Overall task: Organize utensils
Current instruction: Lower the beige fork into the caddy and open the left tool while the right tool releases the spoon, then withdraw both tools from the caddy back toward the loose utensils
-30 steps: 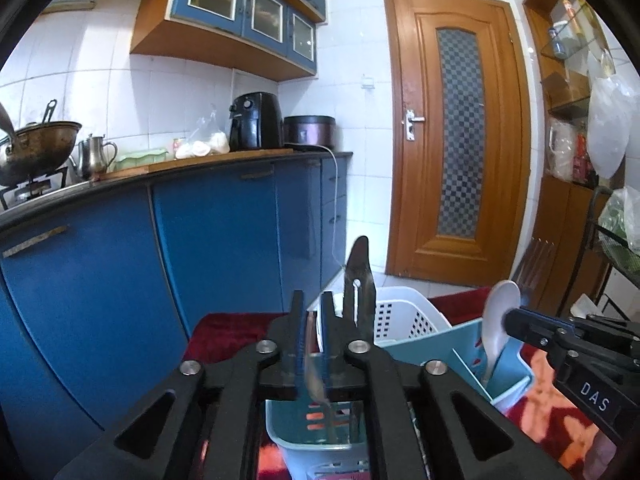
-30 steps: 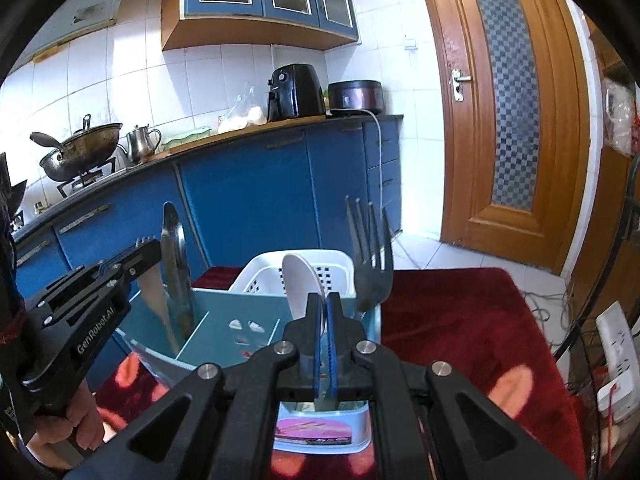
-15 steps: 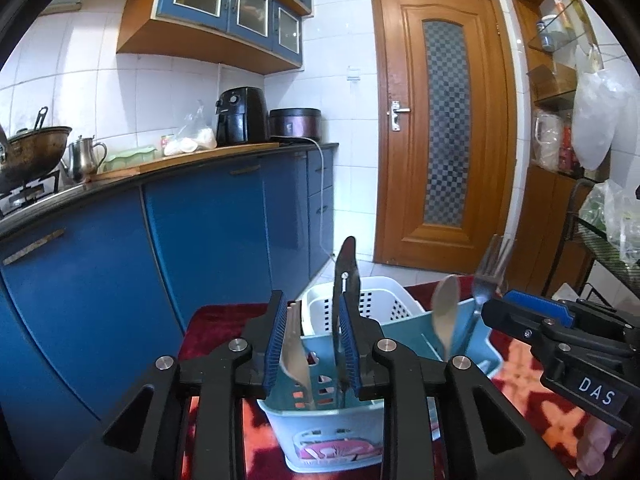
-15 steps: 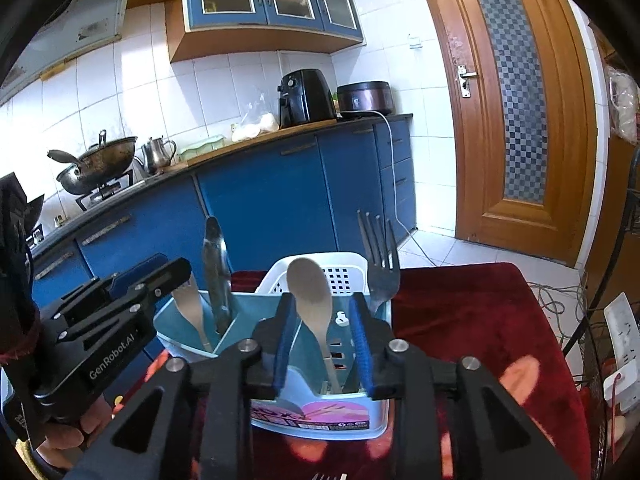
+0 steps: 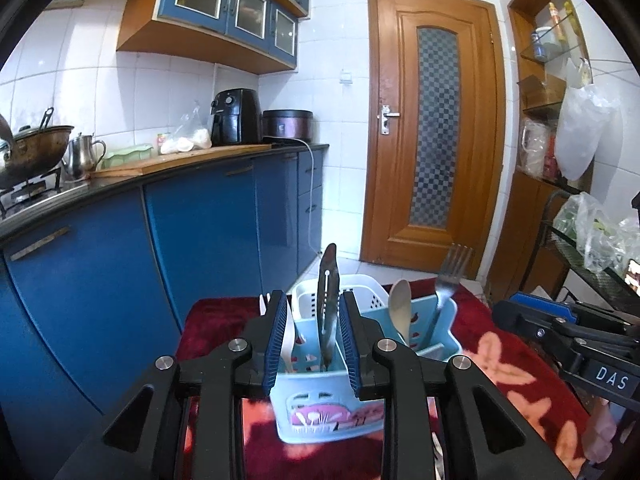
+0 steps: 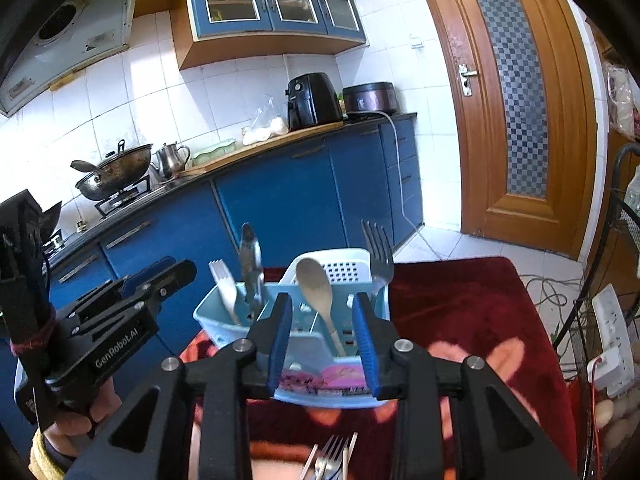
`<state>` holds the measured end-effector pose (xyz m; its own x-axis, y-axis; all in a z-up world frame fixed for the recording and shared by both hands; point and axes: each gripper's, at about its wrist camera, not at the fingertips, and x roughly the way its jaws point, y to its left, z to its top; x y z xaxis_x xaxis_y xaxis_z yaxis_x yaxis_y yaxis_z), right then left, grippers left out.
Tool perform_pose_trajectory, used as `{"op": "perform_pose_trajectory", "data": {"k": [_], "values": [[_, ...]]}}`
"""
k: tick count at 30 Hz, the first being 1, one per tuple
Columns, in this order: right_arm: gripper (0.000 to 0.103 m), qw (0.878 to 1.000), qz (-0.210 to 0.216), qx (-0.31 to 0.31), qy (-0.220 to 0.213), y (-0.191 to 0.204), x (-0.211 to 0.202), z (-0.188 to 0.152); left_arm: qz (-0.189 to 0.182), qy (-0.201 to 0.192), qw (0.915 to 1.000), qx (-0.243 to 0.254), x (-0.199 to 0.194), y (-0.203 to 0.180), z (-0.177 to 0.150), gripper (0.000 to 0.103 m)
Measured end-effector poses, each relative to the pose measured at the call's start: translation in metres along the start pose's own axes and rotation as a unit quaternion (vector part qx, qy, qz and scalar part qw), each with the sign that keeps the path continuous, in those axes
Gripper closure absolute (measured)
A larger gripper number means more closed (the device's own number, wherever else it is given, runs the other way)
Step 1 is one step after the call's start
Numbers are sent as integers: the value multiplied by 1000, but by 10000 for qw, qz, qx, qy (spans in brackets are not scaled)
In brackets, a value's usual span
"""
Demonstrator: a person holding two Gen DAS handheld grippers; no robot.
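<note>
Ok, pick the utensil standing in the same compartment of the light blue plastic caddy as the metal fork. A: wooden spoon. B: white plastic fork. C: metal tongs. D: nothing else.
A: the wooden spoon stands in the light blue plastic caddy by the metal fork; the white plastic fork and metal tongs stand at the other end.

A table covered by a dark red cloth [image 6: 460, 304] with pale pink flower shapes carries the things. On the cloth stands a light blue caddy [image 5: 320, 404], its front printed with a pink picture, and just behind it, touching or nearly so, a white perforated basket [image 5: 372, 300]. At the near edge of the cloth, in the right wrist view, lie a few loose metal utensils [image 6: 330, 460], a fork's tines among them; the rest is cut off by the frame.
</note>
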<state>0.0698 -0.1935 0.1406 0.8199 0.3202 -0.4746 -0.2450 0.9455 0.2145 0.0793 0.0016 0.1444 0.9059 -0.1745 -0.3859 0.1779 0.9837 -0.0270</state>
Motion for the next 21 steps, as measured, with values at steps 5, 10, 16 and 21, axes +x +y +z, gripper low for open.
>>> {"op": "perform_pose_trajectory", "data": {"k": [5, 10, 16, 21], "values": [[69, 9998, -113, -64, 161, 2, -16, -12, -90, 138, 9999, -19, -20, -1, -5, 76], [69, 9991, -177, -130, 351, 2, -33, -22, -86, 272, 9996, -26, -38, -2, -12, 76], [69, 9980, -241, -251, 531, 5, -49, -36, -216, 518, 9982, -204, -56, 1, -24, 76], [69, 9964, -309, -266, 749, 5, -60, -51, -262, 733, 9965, -295, -64, -1, -38, 76]]}}
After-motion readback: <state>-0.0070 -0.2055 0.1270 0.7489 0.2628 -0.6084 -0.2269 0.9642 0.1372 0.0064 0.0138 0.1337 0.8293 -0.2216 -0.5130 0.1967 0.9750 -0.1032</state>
